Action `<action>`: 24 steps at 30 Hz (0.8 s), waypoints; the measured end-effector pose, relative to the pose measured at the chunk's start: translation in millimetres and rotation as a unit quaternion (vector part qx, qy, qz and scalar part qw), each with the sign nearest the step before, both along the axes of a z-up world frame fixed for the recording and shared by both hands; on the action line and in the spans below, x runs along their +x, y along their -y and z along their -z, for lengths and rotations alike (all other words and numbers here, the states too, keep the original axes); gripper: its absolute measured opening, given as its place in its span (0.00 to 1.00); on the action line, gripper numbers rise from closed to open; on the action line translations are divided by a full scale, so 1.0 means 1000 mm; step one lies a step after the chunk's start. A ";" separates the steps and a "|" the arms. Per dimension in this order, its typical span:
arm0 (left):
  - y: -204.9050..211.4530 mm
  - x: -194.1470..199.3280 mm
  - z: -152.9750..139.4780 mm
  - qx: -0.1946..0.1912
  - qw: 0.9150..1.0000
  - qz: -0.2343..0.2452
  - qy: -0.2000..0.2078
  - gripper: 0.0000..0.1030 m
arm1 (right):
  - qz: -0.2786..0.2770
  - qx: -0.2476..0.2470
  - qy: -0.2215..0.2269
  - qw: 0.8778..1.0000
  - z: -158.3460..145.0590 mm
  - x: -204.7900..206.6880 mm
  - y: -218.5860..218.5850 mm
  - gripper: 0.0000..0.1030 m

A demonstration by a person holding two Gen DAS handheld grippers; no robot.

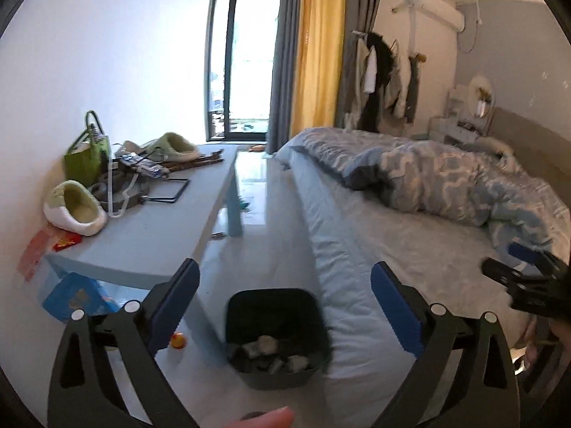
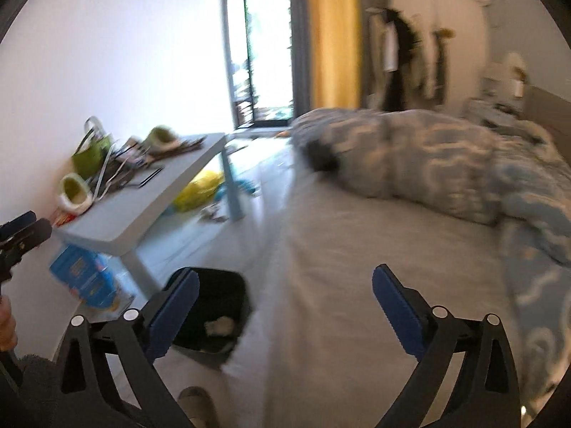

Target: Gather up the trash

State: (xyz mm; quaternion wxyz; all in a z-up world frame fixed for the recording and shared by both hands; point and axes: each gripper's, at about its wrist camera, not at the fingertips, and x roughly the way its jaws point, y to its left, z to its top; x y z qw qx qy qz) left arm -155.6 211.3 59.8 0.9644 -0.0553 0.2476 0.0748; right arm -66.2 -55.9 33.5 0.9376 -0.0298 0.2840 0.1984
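Left gripper (image 1: 285, 285) jaws wide, empty, trash bin (image 1: 276, 335) below between them

The bin (image 1: 274, 306) is black, the table (image 1: 150, 235) pale blue, the curtain (image 1: 317, 46) yellow, the slippers (image 1: 75, 210) green and white, the quilt (image 1: 446, 174) blue with pale squiggles.
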 end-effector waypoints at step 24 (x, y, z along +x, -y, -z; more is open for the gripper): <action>0.060 -0.073 0.014 0.049 0.998 0.015 0.020 0.97 | 0.142 0.027 0.055 0.988 0.003 -0.145 0.193 0.97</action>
